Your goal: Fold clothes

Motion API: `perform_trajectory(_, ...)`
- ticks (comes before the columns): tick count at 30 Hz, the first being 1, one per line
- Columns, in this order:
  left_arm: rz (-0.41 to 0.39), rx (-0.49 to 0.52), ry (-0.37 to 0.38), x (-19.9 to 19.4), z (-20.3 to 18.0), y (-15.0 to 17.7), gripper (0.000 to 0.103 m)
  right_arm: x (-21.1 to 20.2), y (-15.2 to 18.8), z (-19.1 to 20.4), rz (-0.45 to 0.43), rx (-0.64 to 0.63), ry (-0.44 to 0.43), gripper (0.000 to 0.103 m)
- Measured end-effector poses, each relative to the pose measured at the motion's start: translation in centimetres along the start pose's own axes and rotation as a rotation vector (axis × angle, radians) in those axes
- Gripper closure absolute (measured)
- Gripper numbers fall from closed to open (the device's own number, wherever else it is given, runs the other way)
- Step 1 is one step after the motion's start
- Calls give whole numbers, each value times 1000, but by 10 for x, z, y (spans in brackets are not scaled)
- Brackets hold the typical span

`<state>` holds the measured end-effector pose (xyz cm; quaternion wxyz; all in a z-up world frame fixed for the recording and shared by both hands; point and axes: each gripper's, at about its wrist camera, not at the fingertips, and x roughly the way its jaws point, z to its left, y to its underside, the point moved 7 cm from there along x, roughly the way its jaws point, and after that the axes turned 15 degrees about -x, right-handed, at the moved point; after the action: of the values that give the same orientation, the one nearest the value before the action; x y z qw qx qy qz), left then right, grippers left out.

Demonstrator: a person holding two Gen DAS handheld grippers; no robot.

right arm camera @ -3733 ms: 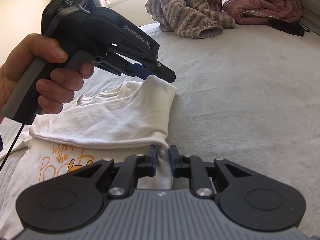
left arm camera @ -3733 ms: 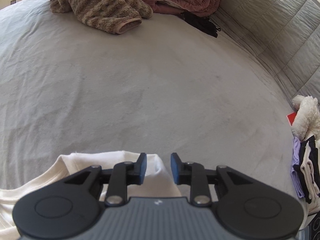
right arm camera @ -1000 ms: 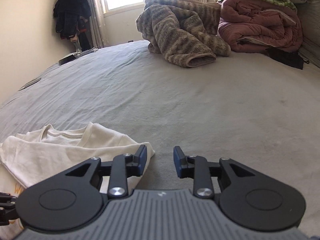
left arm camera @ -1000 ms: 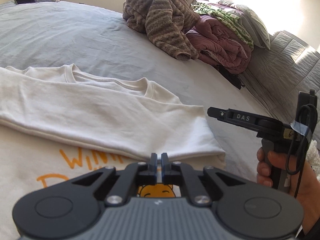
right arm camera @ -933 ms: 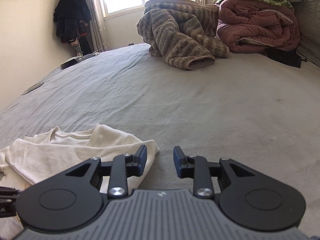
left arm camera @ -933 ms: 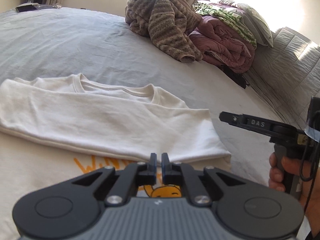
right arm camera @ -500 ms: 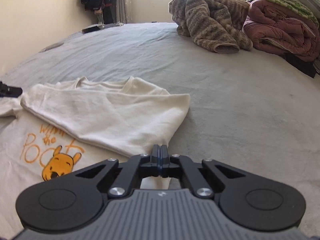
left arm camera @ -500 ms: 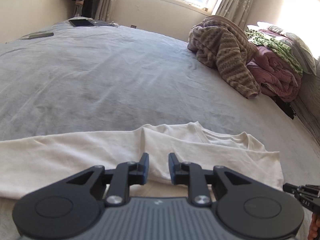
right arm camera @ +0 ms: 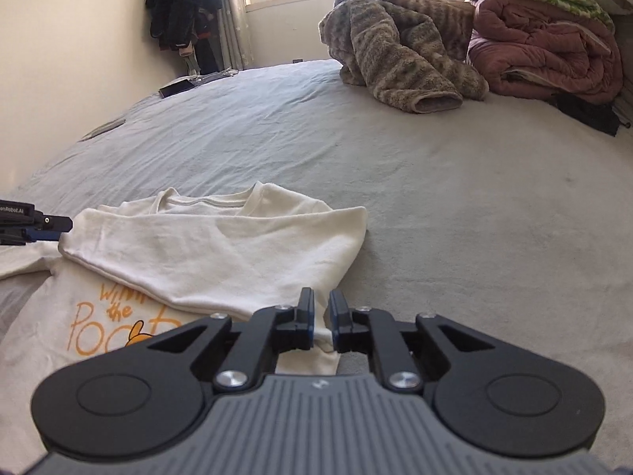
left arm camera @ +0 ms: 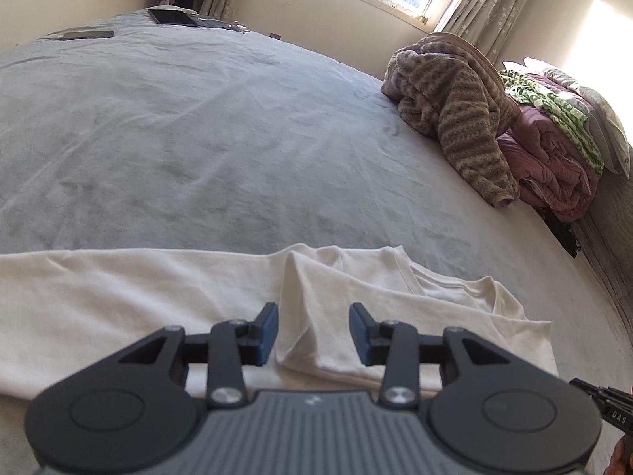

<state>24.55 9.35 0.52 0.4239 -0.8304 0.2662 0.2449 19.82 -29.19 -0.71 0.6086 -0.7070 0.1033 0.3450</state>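
A cream long-sleeved shirt (left arm camera: 158, 297) lies flat on the grey bed, one sleeve folded across its chest. Its orange printed lettering (right arm camera: 103, 324) shows below the fold. My left gripper (left arm camera: 312, 326) is open, low over a raised crease of the folded sleeve, with nothing held. Its dark tips (right arm camera: 35, 225) show at the shirt's left edge in the right wrist view. My right gripper (right arm camera: 322, 310) sits at the shirt (right arm camera: 221, 253) near its right edge. Its fingers are parted by a narrow gap, with cream fabric showing just behind and below them. The right gripper's tip (left arm camera: 605, 399) shows at the lower right of the left wrist view.
A brown striped fleece (right arm camera: 395, 59) and a maroon quilt (right arm camera: 546, 47) under green patterned bedding (left arm camera: 554, 107) are piled at the bed's far right. A tablet (left arm camera: 174, 18) and a phone (left arm camera: 87, 35) lie on the far edge. Dark clothes (right arm camera: 178, 4) hang in the corner.
My left gripper, shut a second ago, has swung left along the sleeve and opened wider. My right gripper was fully shut at the shirt's edge half a second ago; its fingers now stand slightly apart.
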Motion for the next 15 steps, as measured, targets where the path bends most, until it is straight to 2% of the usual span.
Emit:
perform_trajectory(3,-8,-14,7,0,2,-5,56,9,5,0,23,29,-26,89)
perform_trajectory(4,-12,-16,11,0,3,-7,52,12,6,0,30,34,-30,86)
perform_trajectory(5,-16,-15,17,-1,3,-8,49,12,6,1,33,25,-22,78)
perform_trajectory(7,-1,-22,33,3,3,-6,47,12,7,2,35,15,-19,72)
perform_trajectory(9,27,-30,42,11,4,-3,47,13,8,3,38,6,-24,72)
perform_trajectory(11,44,-15,37,19,3,0,51,16,12,5,63,-24,-1,81)
perform_trajectory(12,47,1,32,21,3,2,67,17,13,6,64,-39,5,83)
perform_trajectory(13,43,31,16,23,1,5,97,18,13,8,65,-54,12,83)
perform_trajectory(14,35,51,-1,22,0,6,101,18,13,9,66,-67,17,83)
perform_trajectory(15,24,60,-2,21,0,6,101,18,13,10,67,-75,21,83)
